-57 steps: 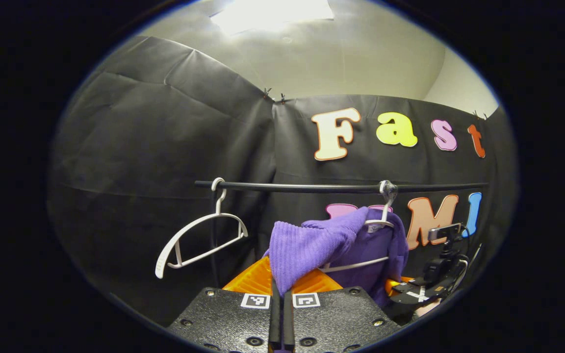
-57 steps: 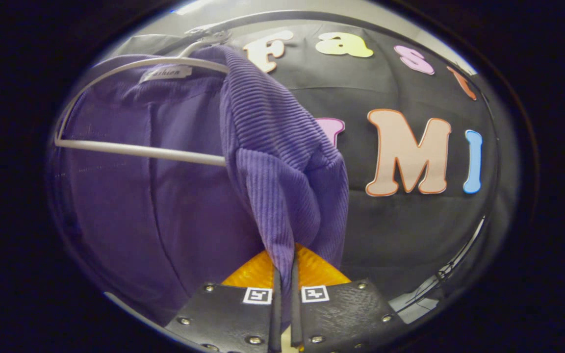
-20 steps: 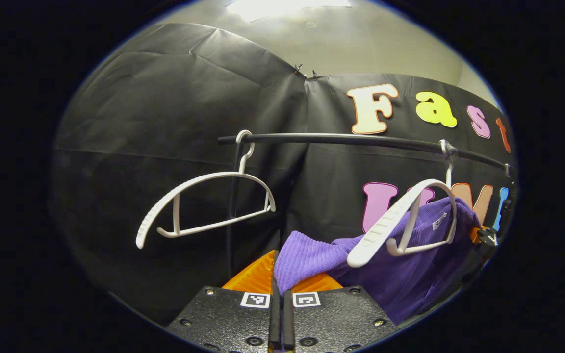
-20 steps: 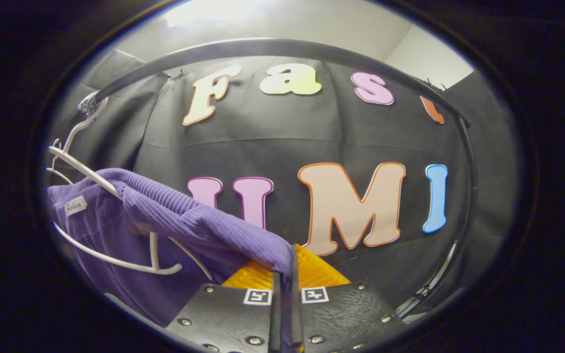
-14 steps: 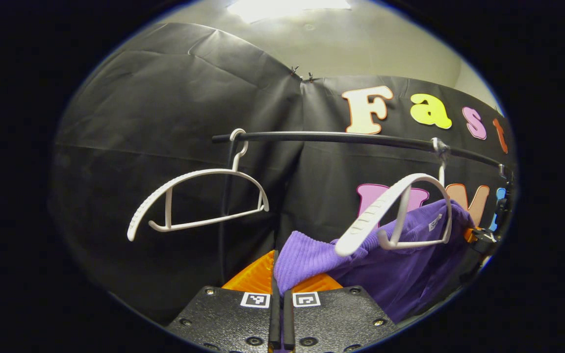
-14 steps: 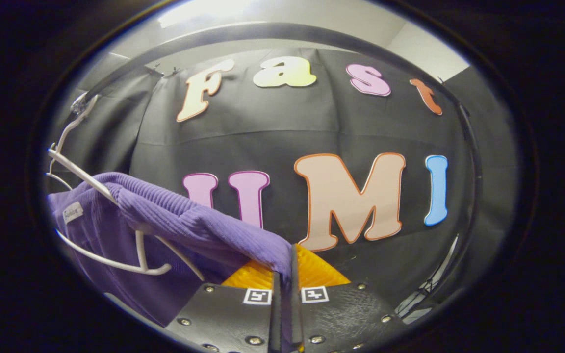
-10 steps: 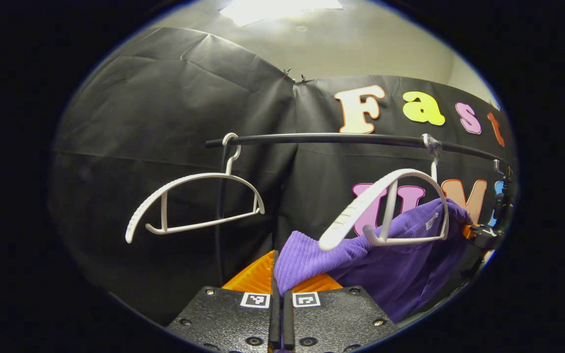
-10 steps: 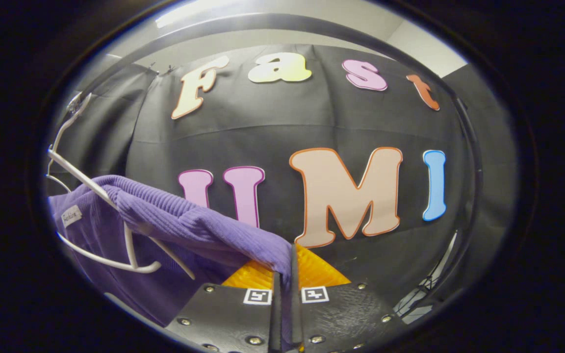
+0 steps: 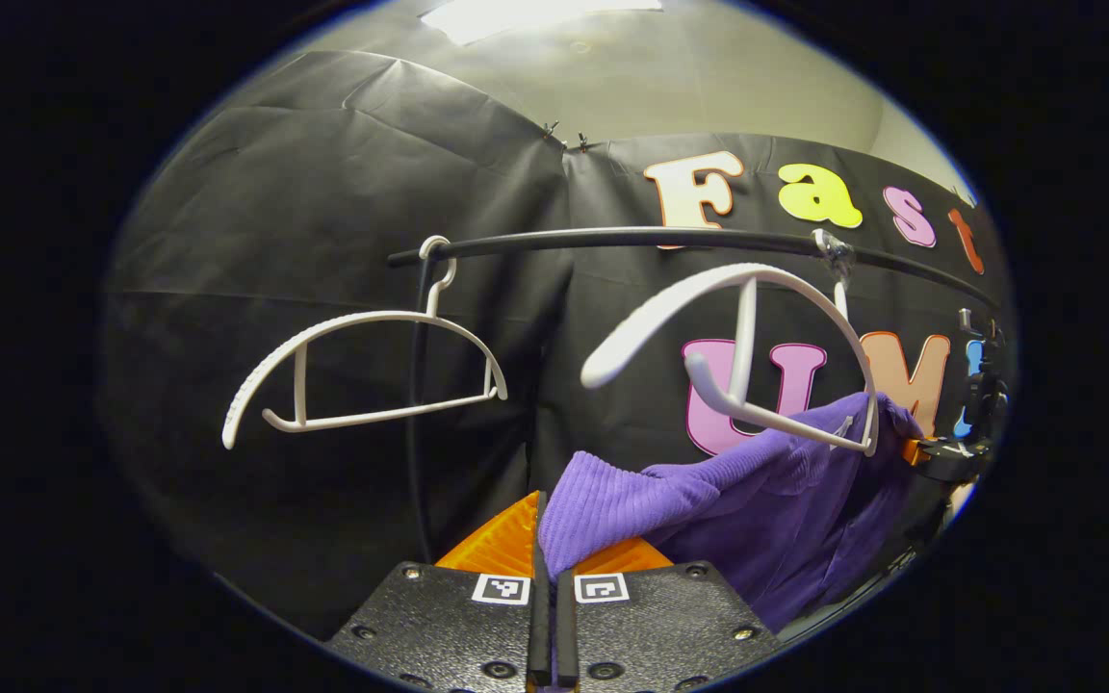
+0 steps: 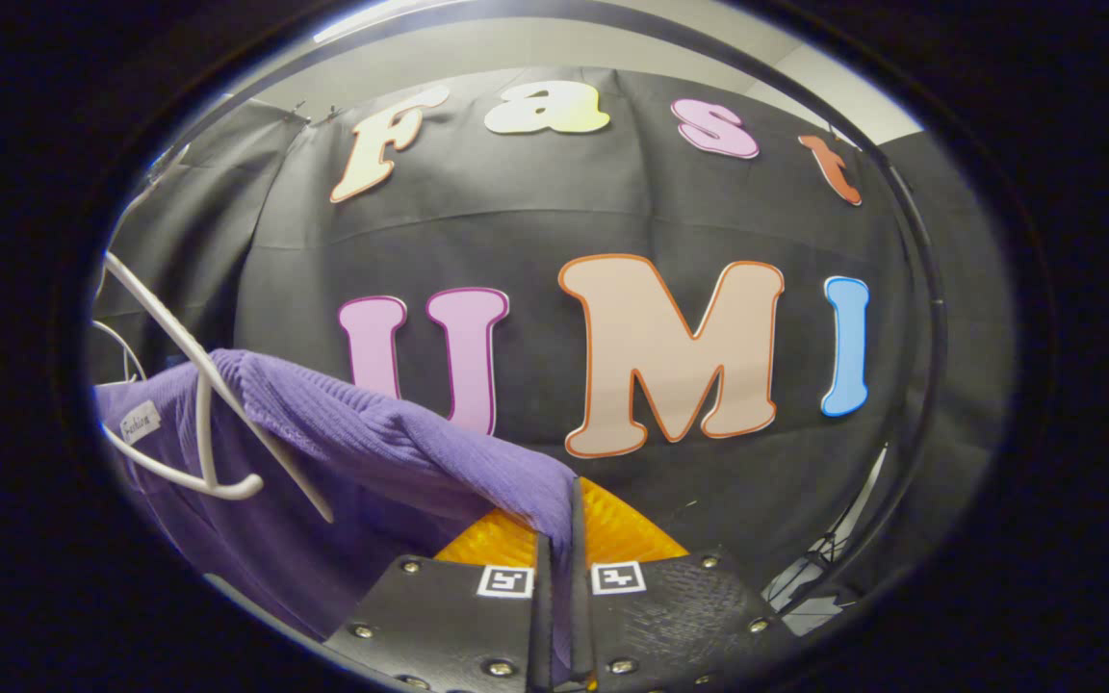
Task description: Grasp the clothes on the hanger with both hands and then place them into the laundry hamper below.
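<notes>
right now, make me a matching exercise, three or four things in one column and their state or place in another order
Things:
1. purple garment
2. left hanger
3. right hanger
4. rail

States:
A. bare, hanging level
B. pinched by both grippers
C. tilted, one end caught in cloth
D. carries both hooks

Pairs: 1-B, 2-A, 3-C, 4-D
</notes>
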A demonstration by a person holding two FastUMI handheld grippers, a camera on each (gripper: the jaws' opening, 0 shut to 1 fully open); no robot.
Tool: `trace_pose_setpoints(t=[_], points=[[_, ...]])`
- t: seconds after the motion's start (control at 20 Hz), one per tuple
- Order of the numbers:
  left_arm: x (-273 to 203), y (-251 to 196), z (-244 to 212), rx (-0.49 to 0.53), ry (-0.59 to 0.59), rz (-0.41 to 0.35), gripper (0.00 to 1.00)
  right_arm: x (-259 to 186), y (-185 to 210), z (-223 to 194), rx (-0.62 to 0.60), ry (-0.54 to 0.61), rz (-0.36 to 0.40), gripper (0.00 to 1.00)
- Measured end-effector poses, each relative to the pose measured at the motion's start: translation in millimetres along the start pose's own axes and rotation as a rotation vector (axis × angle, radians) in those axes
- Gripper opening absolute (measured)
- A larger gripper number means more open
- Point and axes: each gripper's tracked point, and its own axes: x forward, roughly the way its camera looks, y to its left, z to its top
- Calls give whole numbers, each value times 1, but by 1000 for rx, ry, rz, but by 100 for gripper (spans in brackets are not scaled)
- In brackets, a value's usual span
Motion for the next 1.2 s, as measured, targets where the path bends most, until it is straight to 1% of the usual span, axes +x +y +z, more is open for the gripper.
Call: trace_pose_setpoints(t=[0.15,0.2,0.25,0.4,0.45,0.5,0.55,0.65,0.9,1.05,1.2], points=[[0,-1,-5,7,7,-12,3,-2,-4,-9,10,16,-7,8],[0,-2,-8,10,12,-14,5,-7,-6,-13,6,19,-9,8],[0,-2,-10,12,16,-16,3,-8,-6,-15,0,22,-11,8],[0,-2,-18,9,32,-19,3,-13,-8,-19,-12,27,-15,8],[0,-2,-23,7,40,-19,5,-14,-9,-22,-14,31,-16,8],[0,-1,-25,4,45,-21,5,-16,-10,-23,-15,34,-18,8],[0,-1,-29,3,54,-23,0,-17,-12,-25,-18,38,-21,8],[-1,-2,-36,2,66,-28,3,-20,-14,-30,-25,47,-24,8],[-2,-5,-51,17,97,-47,3,-31,-17,-49,-52,80,-35,8],[-3,-7,-58,28,111,-59,3,-39,-17,-64,-76,107,-31,8],[-7,-10,-71,37,137,-80,3,-49,-4,-83,-85,138,11,7]])
